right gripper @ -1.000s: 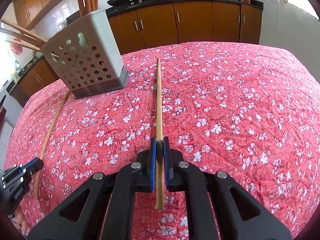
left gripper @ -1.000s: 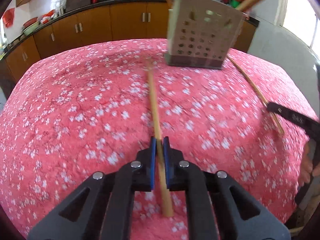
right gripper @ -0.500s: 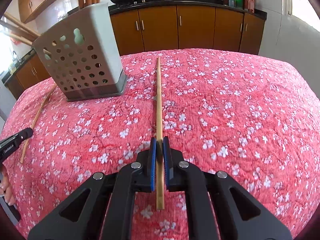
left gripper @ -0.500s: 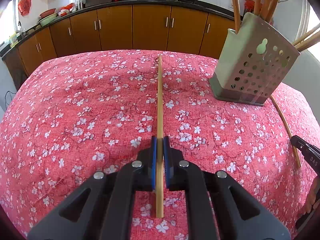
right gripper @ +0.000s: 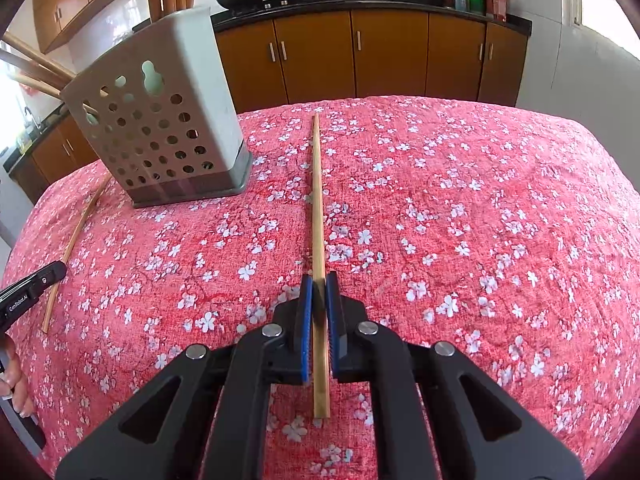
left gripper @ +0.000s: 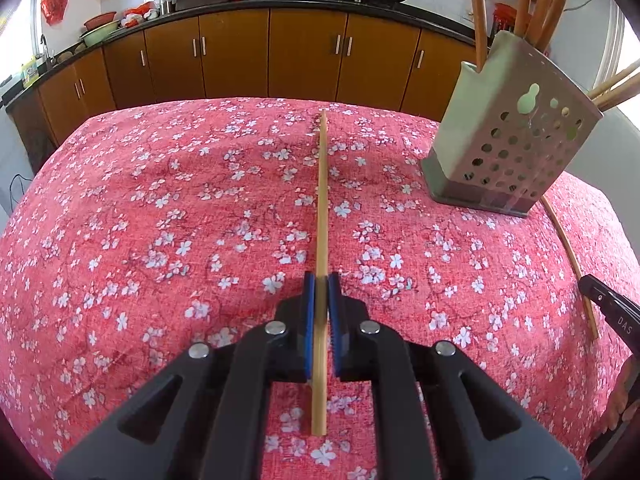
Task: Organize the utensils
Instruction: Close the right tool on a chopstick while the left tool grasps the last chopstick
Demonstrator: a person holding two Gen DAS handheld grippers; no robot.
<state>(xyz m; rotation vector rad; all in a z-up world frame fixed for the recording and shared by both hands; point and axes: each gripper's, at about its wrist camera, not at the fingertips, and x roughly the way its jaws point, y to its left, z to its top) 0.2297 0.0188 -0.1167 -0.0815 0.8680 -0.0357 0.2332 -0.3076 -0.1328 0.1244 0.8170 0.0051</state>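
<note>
My left gripper (left gripper: pixel 320 284) is shut on a bamboo chopstick (left gripper: pixel 322 208) that points away over the red flowered tablecloth (left gripper: pixel 160 220). My right gripper (right gripper: pixel 319 284) is shut on a second chopstick (right gripper: pixel 316 200) in the same way. A grey perforated utensil holder (left gripper: pixel 508 148) stands on the cloth with several chopsticks and wooden handles in it; in the right wrist view the holder (right gripper: pixel 160 128) is at the upper left. A loose chopstick (left gripper: pixel 570 260) lies on the cloth beside the holder, seen again as the loose chopstick (right gripper: pixel 74 240).
Brown kitchen cabinets (left gripper: pixel 280 52) with a dark counter, woks and bowls run behind the table. The other gripper's tip (left gripper: pixel 608 312) shows at the right edge of the left view, and a hand (right gripper: pixel 14 376) at the left edge of the right view.
The left gripper swung left with its chopstick, so the holder shifted from the upper middle to the right of its view. The right gripper kept almost still.
</note>
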